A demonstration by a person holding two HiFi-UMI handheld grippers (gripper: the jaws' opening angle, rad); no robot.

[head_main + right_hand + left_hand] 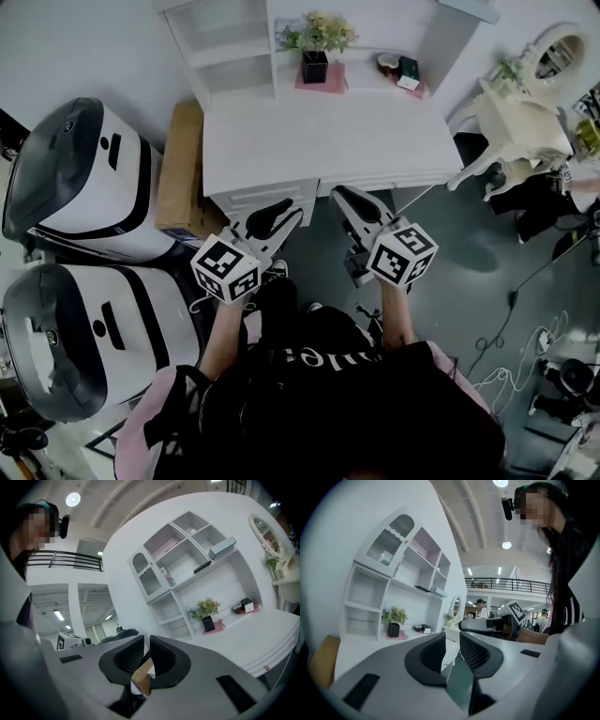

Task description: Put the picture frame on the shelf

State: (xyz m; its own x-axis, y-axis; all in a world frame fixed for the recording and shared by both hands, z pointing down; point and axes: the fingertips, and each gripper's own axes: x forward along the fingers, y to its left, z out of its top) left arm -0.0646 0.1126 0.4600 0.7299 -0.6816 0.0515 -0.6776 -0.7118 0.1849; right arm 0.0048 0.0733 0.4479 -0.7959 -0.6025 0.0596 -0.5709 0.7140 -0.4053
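Note:
The small dark picture frame point(407, 72) stands on the white desk point(328, 141) at the back right, next to a small round object. It also shows far off in the left gripper view as the frame point(425, 629) and in the right gripper view as the frame point(247, 605). The white shelf unit point(230, 47) rises at the desk's back; its compartments point(187, 550) hold a few flat items. My left gripper point(291, 210) hovers at the desk's front edge, jaws a little apart, nothing between them. My right gripper point(343, 195) is beside it, shut and empty.
A potted plant point(317, 42) on a pink mat stands mid-back on the desk. A cardboard box point(180, 169) leans at the desk's left, beside two large white machines point(80, 178). A white ornate chair point(516, 122) and an oval mirror point(555, 52) are at the right. Cables lie on the floor.

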